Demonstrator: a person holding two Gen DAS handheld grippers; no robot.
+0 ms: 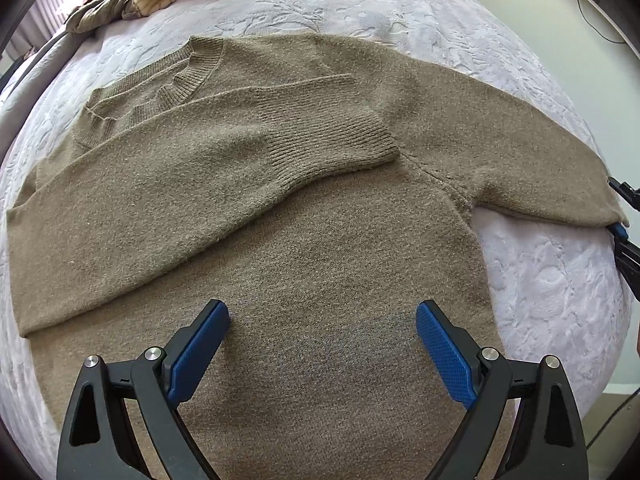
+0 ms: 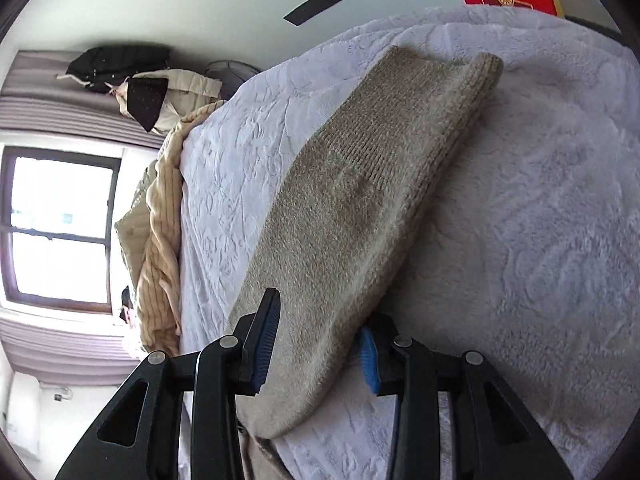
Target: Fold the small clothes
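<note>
Left gripper: black frame with blue textured pads, jaws spread wide and pointing steeply downward, nothing between them and neither pad pressing on anything. Right gripper: same black-and-blue build, angled moderately downward and rolled to one side, jaws partly closed and clamped on the olive-brown knitted sweater sleeve, which runs forward from between its pads. In the left wrist view, the right gripper's tip appears far to the right of the left jaws.

Home bedroom: bed with quilted cover, window, heaped clothes.
</note>
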